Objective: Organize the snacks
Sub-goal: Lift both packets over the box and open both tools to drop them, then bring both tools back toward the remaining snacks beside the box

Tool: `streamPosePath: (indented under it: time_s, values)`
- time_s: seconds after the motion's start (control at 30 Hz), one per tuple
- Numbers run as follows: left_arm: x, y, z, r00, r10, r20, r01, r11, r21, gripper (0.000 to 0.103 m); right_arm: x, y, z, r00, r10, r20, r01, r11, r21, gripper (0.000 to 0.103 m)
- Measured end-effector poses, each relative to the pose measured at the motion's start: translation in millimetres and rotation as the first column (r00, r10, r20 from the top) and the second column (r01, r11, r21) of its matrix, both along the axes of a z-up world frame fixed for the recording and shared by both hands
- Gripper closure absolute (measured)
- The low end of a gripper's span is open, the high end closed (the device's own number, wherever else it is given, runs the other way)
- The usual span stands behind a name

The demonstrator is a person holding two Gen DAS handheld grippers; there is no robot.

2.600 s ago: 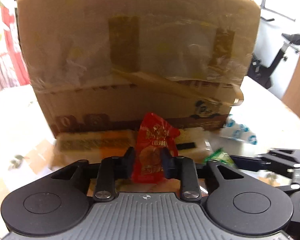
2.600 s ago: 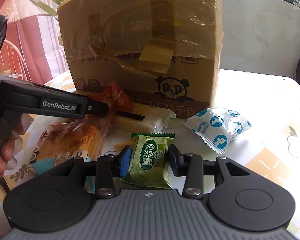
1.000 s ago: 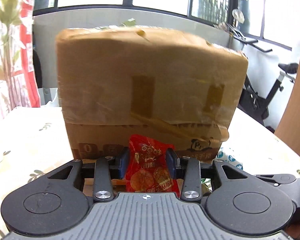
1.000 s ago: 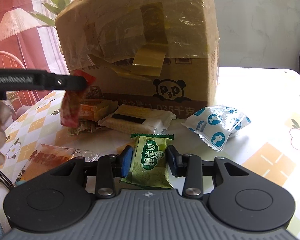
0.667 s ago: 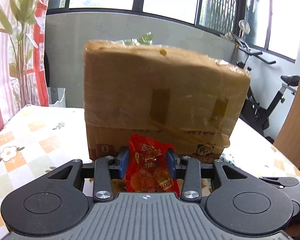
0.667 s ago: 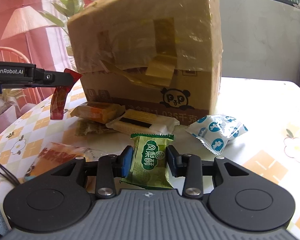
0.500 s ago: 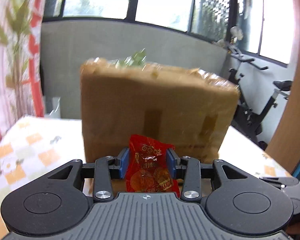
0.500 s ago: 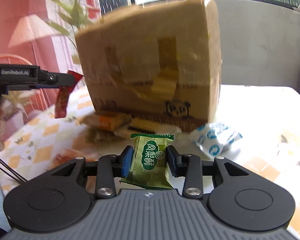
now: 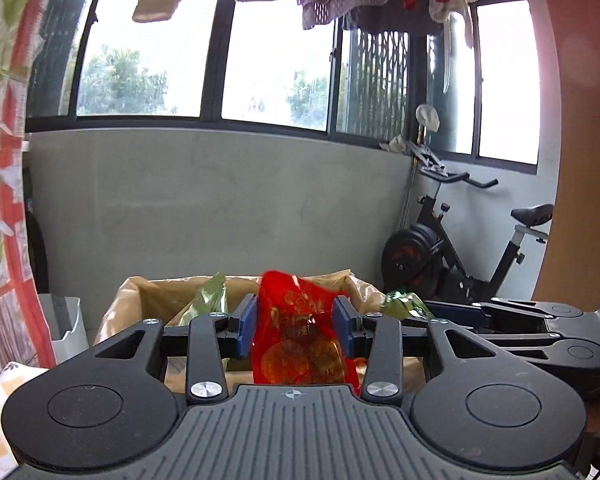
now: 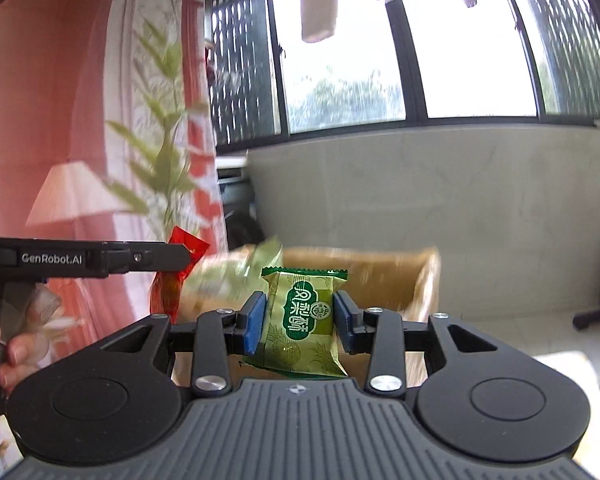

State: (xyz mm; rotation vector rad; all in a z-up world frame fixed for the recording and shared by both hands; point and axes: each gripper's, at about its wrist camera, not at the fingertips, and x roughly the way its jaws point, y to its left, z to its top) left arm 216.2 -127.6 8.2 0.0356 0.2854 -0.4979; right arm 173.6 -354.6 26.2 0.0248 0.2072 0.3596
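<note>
My left gripper is shut on a red snack packet and holds it above the near rim of the open cardboard box. My right gripper is shut on a green snack packet, also held above the box. The left gripper shows in the right wrist view with the red packet hanging from it. The right gripper and its green packet show at right in the left wrist view. Green wrappers lie inside the box.
A grey low wall with windows stands behind the box. An exercise bike is at back right. A red and white curtain and a plant are at left. A white bin stands left of the box.
Both grippers have risen with their packets from the table beside the box to the level of its open top. The box front has dropped out of view.
</note>
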Motion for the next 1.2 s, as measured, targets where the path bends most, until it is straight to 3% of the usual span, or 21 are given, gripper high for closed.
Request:
streamPosePath:
  time_s: [0.1,0.17,0.3,0.37,0.43,0.47,0.6,0.67,0.83,1.0,1.2]
  values:
    - [28,-9,2,0.998,0.055,-0.015,-0.055,0.998,-0.021,0.06,28,4,2,1.0,-0.022,-0.013,0.022,0.999,-0.028,0.064]
    - [42,-15,2,0.998,0.045,-0.038,-0.046,0.998,-0.033,0.06,41,5,-1,0.999,-0.035,-0.025,0.034,0.999,-0.034,0.064]
    - [54,-29,-8,0.997,0.019,-0.077,-0.016,0.999,0.043,0.057,58,7,-14,0.996,-0.041,-0.082,0.038,0.999,-0.037,0.063]
    - [57,-32,-15,0.995,0.025,-0.098,-0.019,0.998,0.066,0.051,59,4,-20,0.993,-0.031,-0.116,0.03,1.0,-0.009,0.061]
    - [53,-28,-20,0.995,0.035,-0.095,-0.029,0.997,0.068,0.036,54,-2,-22,0.993,-0.029,-0.112,0.031,0.999,0.015,0.057]
    - [50,-25,-22,0.995,0.04,-0.09,-0.034,0.997,0.064,0.036,50,-4,-22,0.994,-0.033,-0.108,0.035,0.999,0.02,0.056]
    - [38,2,-28,0.994,0.036,-0.105,-0.032,0.999,0.035,0.036,33,-14,-18,0.997,-0.031,-0.077,0.035,0.998,0.045,0.054]
    - [26,12,-29,0.995,0.031,-0.097,-0.028,0.999,0.029,0.036,22,-21,-18,0.999,-0.019,-0.05,0.021,0.998,0.054,0.042]
    - [-2,39,-27,0.991,0.037,-0.129,-0.036,0.999,0.007,0.036,-7,-41,-23,0.998,-0.051,-0.02,0.052,0.996,0.068,0.041]
    - [-18,73,-41,0.982,0.082,-0.17,-0.08,0.997,0.016,0.036,-27,-59,-38,0.994,-0.093,-0.05,0.097,0.991,0.097,0.041]
    - [-25,118,-64,0.949,0.187,-0.253,-0.199,0.98,-0.021,0.036,-35,-69,-65,0.982,-0.137,-0.133,0.153,0.982,0.112,0.041]
